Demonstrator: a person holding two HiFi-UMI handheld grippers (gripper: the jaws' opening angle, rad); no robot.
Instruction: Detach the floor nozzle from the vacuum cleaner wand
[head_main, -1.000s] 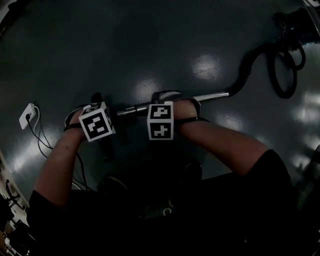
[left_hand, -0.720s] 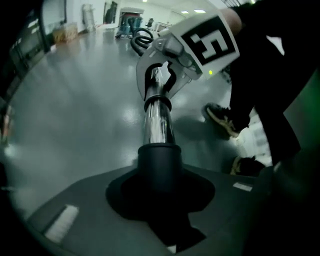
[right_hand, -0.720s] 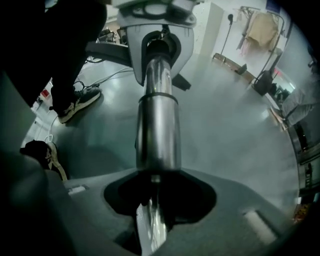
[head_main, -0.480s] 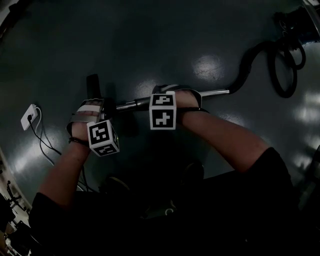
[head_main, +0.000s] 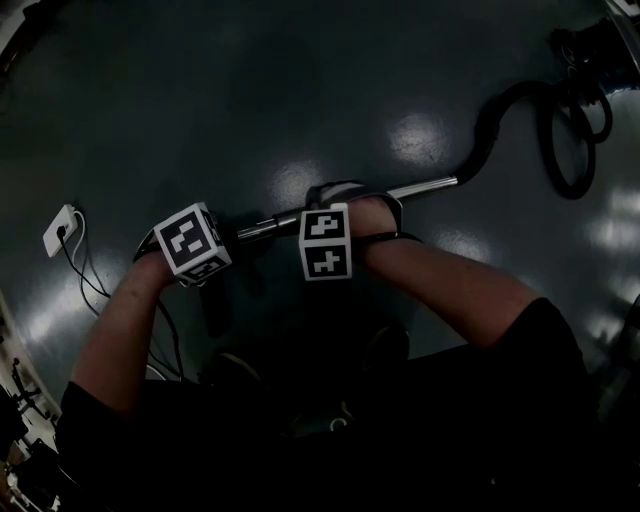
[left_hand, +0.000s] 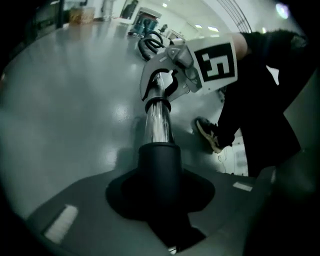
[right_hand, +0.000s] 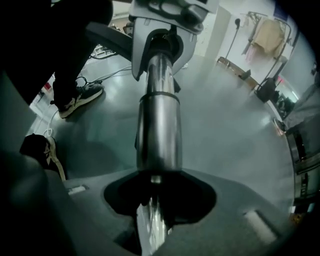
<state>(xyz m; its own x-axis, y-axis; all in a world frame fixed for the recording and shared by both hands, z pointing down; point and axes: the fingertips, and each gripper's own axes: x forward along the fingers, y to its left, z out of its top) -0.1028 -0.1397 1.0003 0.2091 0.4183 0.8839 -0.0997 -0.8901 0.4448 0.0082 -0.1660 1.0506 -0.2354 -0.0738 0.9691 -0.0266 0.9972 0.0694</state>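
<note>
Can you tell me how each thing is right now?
Left gripper, shut on the nozzle neck.
Right gripper, shut on the wand.
Nozzle neck, joined to the wand, not off yet.
Hose, lying curled on the floor.

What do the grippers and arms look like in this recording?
The left gripper and right gripper have pale grey bodies with curved jaws. Each carries a white cube with black square markers. The sleeves are black and short, leaving the forearms bare.
</note>
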